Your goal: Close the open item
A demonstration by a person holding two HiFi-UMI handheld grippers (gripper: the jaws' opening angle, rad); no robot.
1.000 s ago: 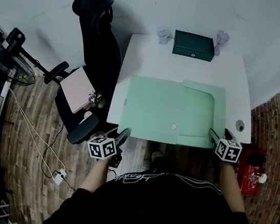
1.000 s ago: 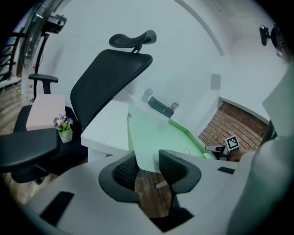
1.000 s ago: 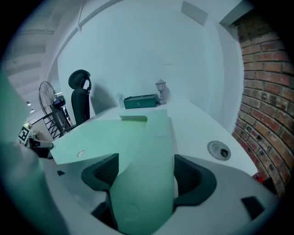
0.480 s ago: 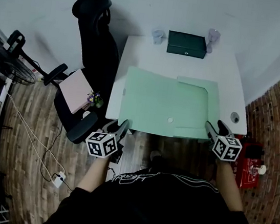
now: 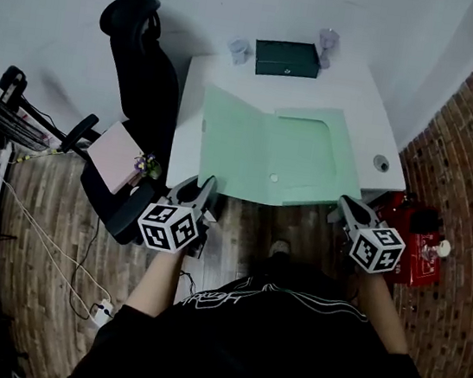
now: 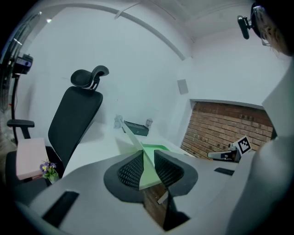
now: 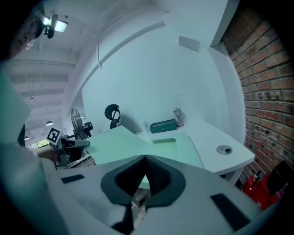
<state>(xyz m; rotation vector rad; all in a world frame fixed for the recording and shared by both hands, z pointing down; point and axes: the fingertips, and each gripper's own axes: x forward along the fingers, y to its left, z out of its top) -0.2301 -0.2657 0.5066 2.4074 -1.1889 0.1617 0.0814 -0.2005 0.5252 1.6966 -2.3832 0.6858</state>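
A pale green folder [image 5: 306, 159] lies open on the white desk [image 5: 365, 114]. Its left cover [image 5: 230, 143] is tilted up off the desk. My left gripper [image 5: 203, 190] holds that cover at its near edge. In the left gripper view the thin green cover [image 6: 137, 143] runs between the pads of the left gripper [image 6: 147, 163], whose jaws have just been closing onto it. My right gripper [image 5: 344, 209] is at the folder's near right corner. In the right gripper view the right gripper [image 7: 146, 158] has just closed, its tips meeting, with the folder [image 7: 179, 149] ahead. No sheet shows between them.
A dark green box [image 5: 285, 58] stands at the desk's far edge between two glass cups [image 5: 238, 49] [image 5: 329, 38]. A black office chair [image 5: 140, 65] and a pink pad [image 5: 115, 154] are left of the desk. A red item [image 5: 416, 244] sits by the brick wall at right.
Both grippers have risen at the desk's near edge. The folder's left cover has lifted with the left gripper. The right gripper's jaws went from wide open to shut.
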